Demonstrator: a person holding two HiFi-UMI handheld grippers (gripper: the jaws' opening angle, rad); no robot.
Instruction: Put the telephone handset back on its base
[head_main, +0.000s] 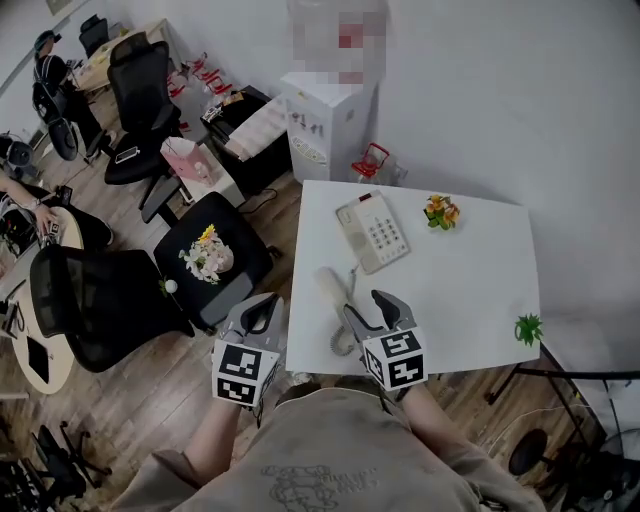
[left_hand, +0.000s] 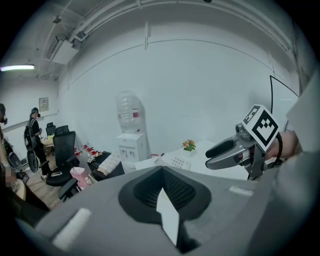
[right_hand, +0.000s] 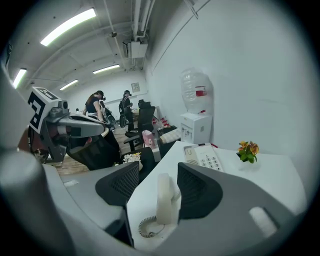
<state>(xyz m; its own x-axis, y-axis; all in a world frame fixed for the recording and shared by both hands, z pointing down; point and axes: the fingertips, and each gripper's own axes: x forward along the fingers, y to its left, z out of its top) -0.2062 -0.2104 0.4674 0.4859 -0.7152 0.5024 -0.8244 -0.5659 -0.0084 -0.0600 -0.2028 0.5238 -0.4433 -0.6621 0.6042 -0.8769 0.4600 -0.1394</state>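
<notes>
the telephone handset (right_hand: 165, 200) lies off its base, flat on the white desk (head_main: 470, 270) close to the left edge and toward the near left corner. it is a rounded, oblong bar of cream plastic. a tight coiled cord (right_hand: 147, 227) curls from its near end to the near edge. the base (head_main: 372, 232), a cream wedge with a grid of pale keys, sits well apart from it, closer to the far edge.

only the right gripper view looks along the handset's length. there the right gripper (right_hand: 159, 167) has its grey jaws spread wide, with black ribbed pads on either side of the handset and neither pad pressing on it. the head view puts this gripper over the near edge, just beside the cord.

the left gripper (left_hand: 162, 170) is off the desk, past the left edge and above a plank floor. its own view shows its two ribbed pads brought together at the tips with nothing between them. it also sees the other gripper side-on, which the head view does not give.

a small pot of orange flowers (head_main: 440, 211) stands toward the far edge, and a green sprig (head_main: 528, 328) is at the near right corner. beyond the far left corner is a boxy white water dispenser (head_main: 320, 125). left of the desk, a black chair (head_main: 215, 265) has a bouquet on its seat.
</notes>
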